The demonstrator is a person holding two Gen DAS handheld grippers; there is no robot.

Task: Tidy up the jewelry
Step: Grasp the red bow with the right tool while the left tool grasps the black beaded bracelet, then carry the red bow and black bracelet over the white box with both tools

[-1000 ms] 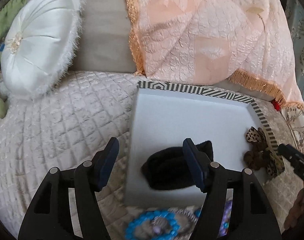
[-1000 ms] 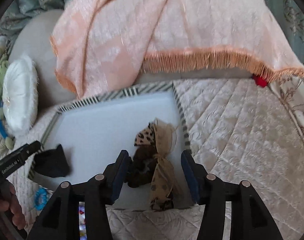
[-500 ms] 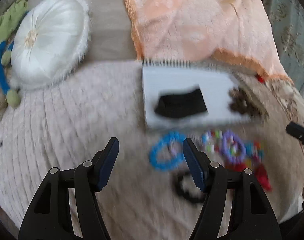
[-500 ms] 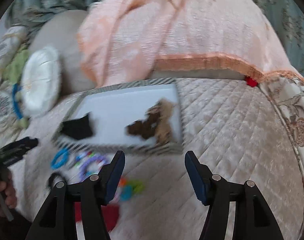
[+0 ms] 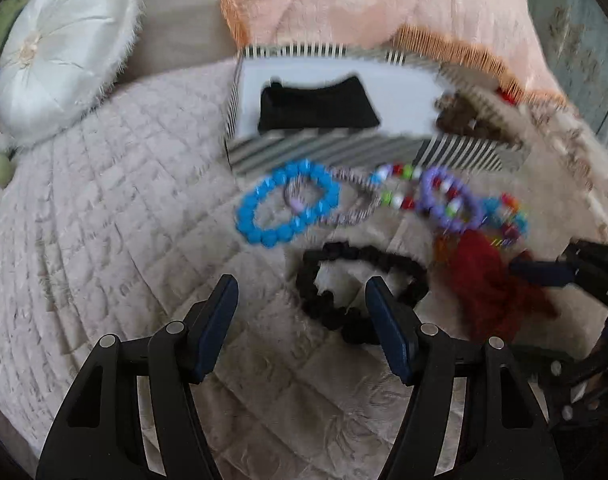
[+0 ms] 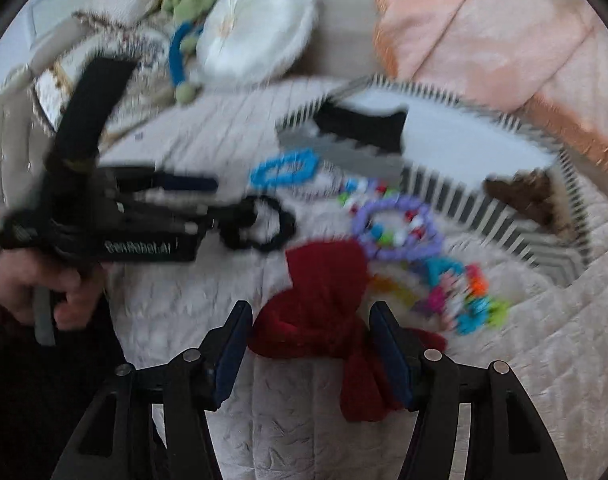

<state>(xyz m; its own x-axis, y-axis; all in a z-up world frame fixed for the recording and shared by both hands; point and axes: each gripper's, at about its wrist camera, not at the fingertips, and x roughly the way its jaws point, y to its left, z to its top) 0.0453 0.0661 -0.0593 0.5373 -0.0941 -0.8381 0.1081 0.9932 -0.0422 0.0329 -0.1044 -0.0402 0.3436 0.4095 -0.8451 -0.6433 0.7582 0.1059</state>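
Observation:
A striped box [image 5: 343,152] [image 6: 483,196] with a white floor holds a black fabric piece [image 5: 317,108] [image 6: 363,126] and a brown leopard-print piece [image 5: 461,118] [image 6: 523,196]. In front of it on the quilt lie a blue bead bracelet [image 5: 288,202] [image 6: 284,168], a purple bead bracelet [image 5: 451,200] [image 6: 399,228], multicoloured beads [image 6: 463,296], a black scrunchie [image 5: 355,288] [image 6: 260,228] and a red fabric piece [image 5: 491,284] [image 6: 327,300]. My left gripper [image 5: 302,316] [image 6: 208,200] is open just short of the scrunchie. My right gripper [image 6: 309,344] [image 5: 543,268] is open around the red piece.
A white round pillow [image 5: 60,48] [image 6: 260,40] lies at the back left. A peach fringed blanket [image 5: 363,4] [image 6: 503,28] drapes behind the box. A green and blue toy [image 6: 184,40] lies beside the pillow. The quilted bedspread [image 5: 104,200] stretches to the left.
Both grippers have pulled back out of the box and dropped toward the quilt. The left now faces the black scrunchie; the right now straddles the red fabric piece. Both stay open.

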